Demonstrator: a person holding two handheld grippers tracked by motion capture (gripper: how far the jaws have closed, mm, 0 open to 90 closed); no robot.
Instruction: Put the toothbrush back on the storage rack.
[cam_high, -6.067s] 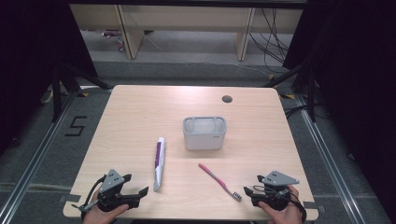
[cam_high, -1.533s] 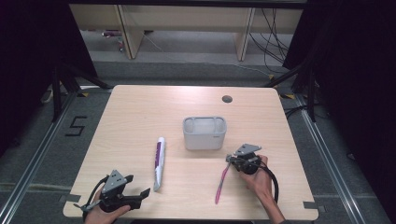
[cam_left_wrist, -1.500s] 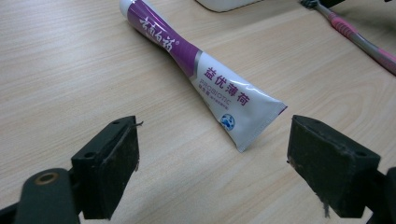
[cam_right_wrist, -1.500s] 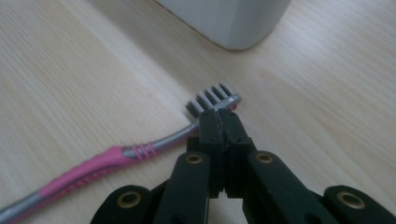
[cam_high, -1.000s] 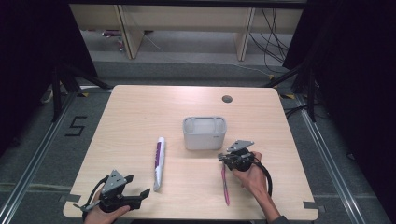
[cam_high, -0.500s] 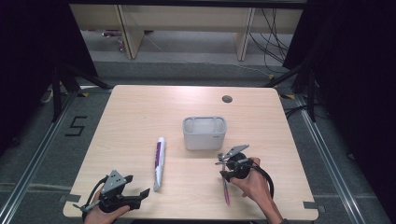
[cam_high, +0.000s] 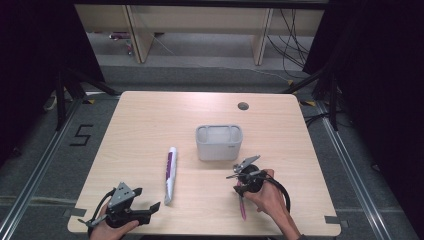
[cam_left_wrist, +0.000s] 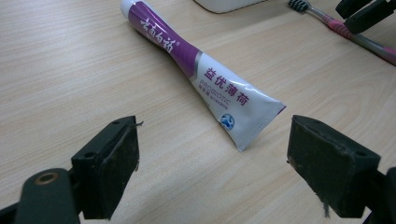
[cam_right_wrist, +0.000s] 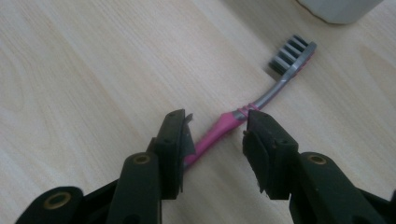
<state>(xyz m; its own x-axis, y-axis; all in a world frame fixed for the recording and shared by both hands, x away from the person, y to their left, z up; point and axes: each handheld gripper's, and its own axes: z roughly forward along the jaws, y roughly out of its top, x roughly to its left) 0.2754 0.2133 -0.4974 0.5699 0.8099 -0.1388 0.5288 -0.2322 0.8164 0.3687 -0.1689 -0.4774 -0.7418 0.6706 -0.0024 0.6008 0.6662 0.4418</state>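
A pink and grey toothbrush (cam_high: 243, 206) lies flat on the wooden table, its dark bristle head (cam_right_wrist: 289, 53) pointing at the white holder. My right gripper (cam_high: 241, 181) sits low over its neck. Its jaws (cam_right_wrist: 215, 128) have just been opening and now straddle the pink handle (cam_right_wrist: 219, 130) with a gap on each side. A white and purple toothpaste tube (cam_high: 171, 172) lies left of centre, crimped end toward me. My left gripper (cam_high: 149, 197) rests at the front left, open and empty (cam_left_wrist: 212, 154), just short of the tube's crimp (cam_left_wrist: 252, 121).
A white oblong holder (cam_high: 218, 129) stands mid-table, just beyond the brush head, and its base edge (cam_right_wrist: 341, 9) is close ahead of the right gripper. A round cable hole (cam_high: 243, 106) is near the far edge. Bare wood lies between tube and brush.
The right hand slid left and slightly toward the front edge. The toothbrush swung with it from a slant to nearly lengthwise and now lies on the table. The left gripper stayed put.
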